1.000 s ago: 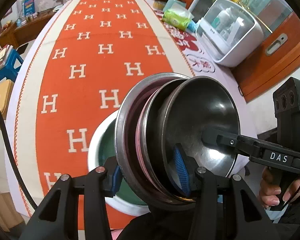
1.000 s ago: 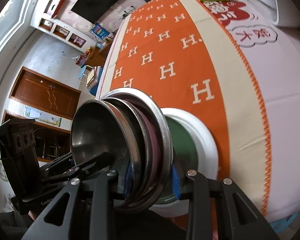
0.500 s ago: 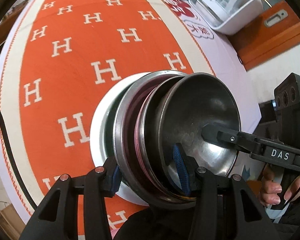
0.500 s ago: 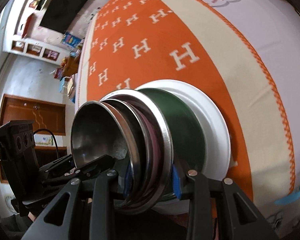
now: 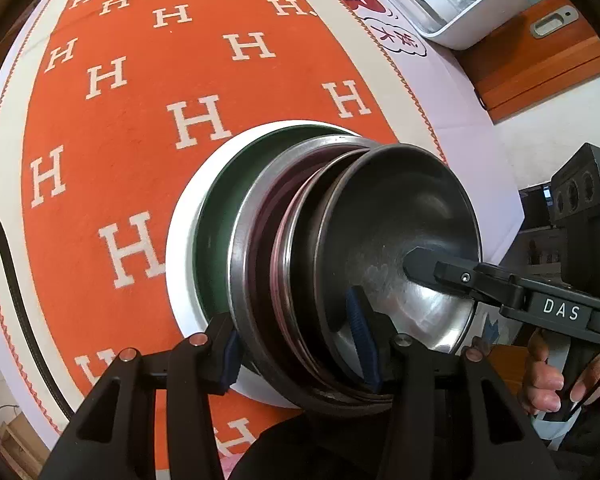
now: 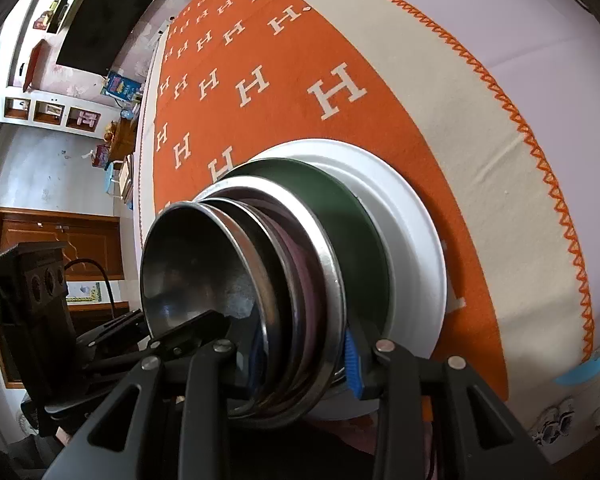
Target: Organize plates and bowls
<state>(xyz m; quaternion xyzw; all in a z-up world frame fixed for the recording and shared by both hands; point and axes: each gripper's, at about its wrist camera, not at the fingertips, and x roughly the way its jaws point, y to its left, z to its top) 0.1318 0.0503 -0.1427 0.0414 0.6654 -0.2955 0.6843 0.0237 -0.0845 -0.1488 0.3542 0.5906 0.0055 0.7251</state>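
A nested stack of steel bowls (image 5: 396,248) and plates with a pink rim sits between both grippers, above a dark green plate (image 5: 214,232) on a white plate (image 5: 180,240) lying on the cloth. My left gripper (image 5: 300,352) is shut on the stack's rims. My right gripper (image 6: 300,360) is shut on the same stack (image 6: 204,272) from the other side; one of its fingers (image 5: 440,276) reaches into the top bowl. The green plate (image 6: 340,216) and white plate (image 6: 412,208) show beyond it.
The table carries an orange cloth with white H marks (image 5: 196,120) and a cream border (image 6: 460,120). A white plastic container (image 5: 452,4) stands at the far right edge. A wooden cabinet (image 5: 548,56) is beyond it.
Both grippers have carried the stack forward and down over the table. The green and white plates now lie close beneath the stack and fill more of both views.
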